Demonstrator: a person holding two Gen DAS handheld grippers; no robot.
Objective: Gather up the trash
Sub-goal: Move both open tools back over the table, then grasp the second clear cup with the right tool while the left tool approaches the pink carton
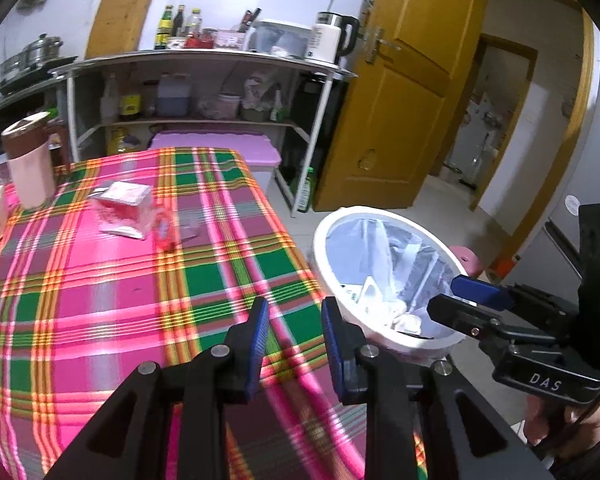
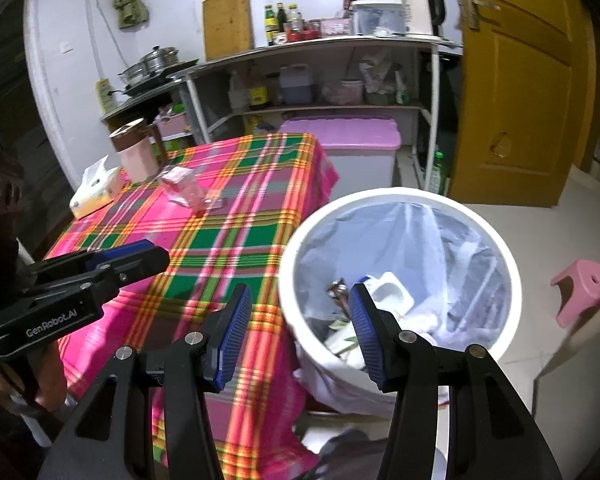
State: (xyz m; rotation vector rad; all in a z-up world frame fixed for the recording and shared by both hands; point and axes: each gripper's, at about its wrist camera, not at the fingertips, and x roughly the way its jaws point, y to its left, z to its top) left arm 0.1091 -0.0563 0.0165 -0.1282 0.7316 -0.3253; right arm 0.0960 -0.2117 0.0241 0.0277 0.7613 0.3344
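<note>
Item: both my grippers empty, left gripper part-open, right gripper wider
Risk: crinkly pink-and-clear plastic wrapper, upper left, slipping my pinch short of white round lined bin

- A table under a pink, green and orange plaid cloth fills the left and centre of both views.
- Far end: a pink jug with a brown lid, a tissue pack beside it.
- Nearby, clear pink-printed wrappers lie crumpled.
</note>
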